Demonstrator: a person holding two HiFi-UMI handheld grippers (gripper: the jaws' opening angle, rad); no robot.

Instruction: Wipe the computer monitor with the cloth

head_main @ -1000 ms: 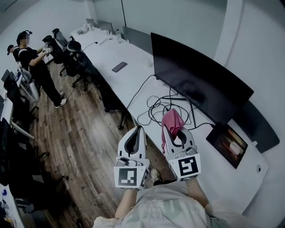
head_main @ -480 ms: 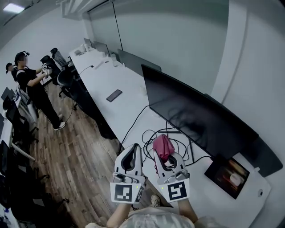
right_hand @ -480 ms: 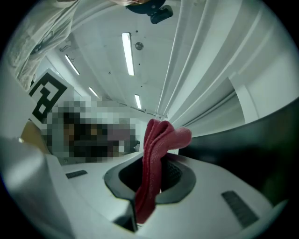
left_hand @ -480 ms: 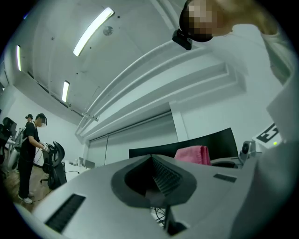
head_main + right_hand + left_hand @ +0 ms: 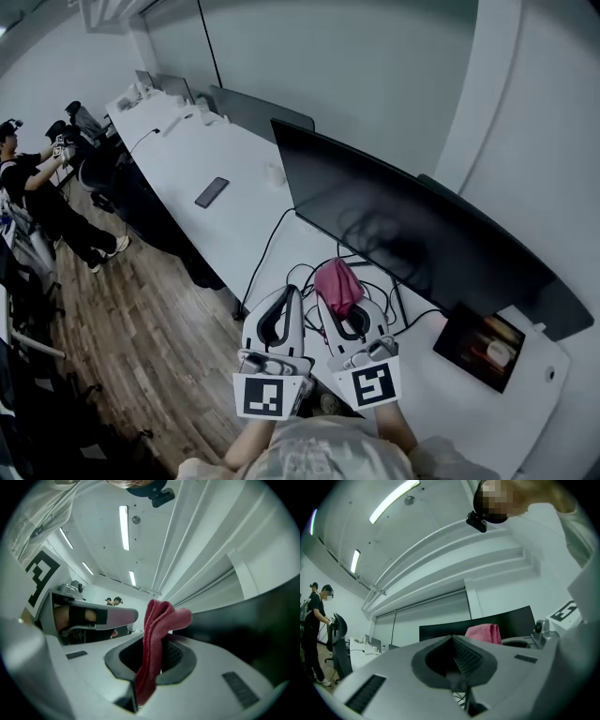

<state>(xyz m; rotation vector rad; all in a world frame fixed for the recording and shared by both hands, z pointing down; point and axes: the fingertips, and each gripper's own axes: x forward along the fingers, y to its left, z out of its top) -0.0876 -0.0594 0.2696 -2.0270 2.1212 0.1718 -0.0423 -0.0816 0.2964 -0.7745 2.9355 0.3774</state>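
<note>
1. The cloth (image 5: 157, 634) is pink-red and soft, bunched into upright folds. The jaws of the right gripper (image 5: 343, 302) are clamped on its lower part.
2. It is held above the tangled cables (image 5: 298, 274) on the white desk (image 5: 234, 220), on the near side of the monitor (image 5: 412, 234).
3. The monitor's wide screen is dark and glossy.
4. The left gripper (image 5: 286, 300), just left of the right one, has its jaws pressed together on nothing.

A crumpled pink cloth (image 5: 337, 286) — pinched in the right gripper (image 5: 343, 302) — near the wide black monitor (image 5: 412, 234), its screen dark.
</note>
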